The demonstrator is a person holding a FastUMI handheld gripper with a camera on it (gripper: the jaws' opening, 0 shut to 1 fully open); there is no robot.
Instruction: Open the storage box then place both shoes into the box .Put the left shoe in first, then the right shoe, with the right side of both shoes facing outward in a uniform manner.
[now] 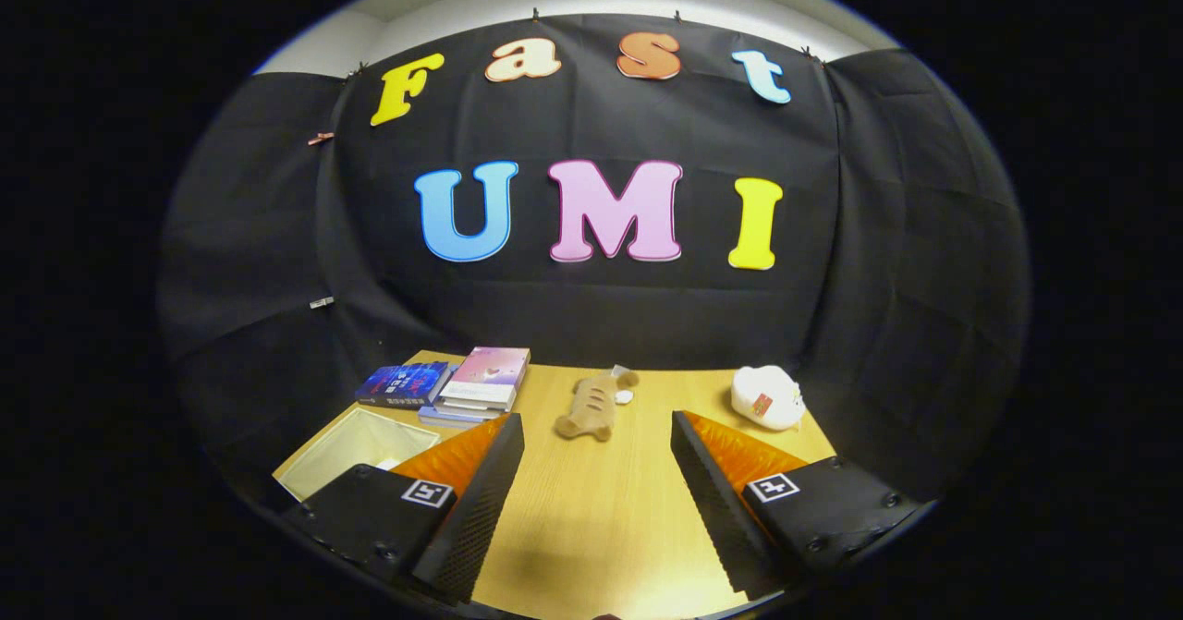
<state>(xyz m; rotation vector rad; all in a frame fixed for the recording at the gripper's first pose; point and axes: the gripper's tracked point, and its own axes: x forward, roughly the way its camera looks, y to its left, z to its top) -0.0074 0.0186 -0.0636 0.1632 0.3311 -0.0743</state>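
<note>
Wooden, light-toned desk [591,509] ran under your claw [596,431], whose two fingers stood wide apart with nothing between them but bare desk surface. Your claw hovered above the near part of the desk, touching nothing. Beside the left finger, partly hidden by it, lay a pale cream open-topped storage box [347,449], its inside visible from above; whether anything lay in it could not be told. Beyond the left finger, near the black cloth wall [591,306], sat a stack of books topped by a pink-covered one [482,382], with a dark blue book [403,384] just beside it on the left. Ahead of the gap between the fingers lay a tan plush toy [593,405]. Beyond the right finger rested a white rounded soft object with a small red tag [767,397], well apart from the plush toy.
</note>
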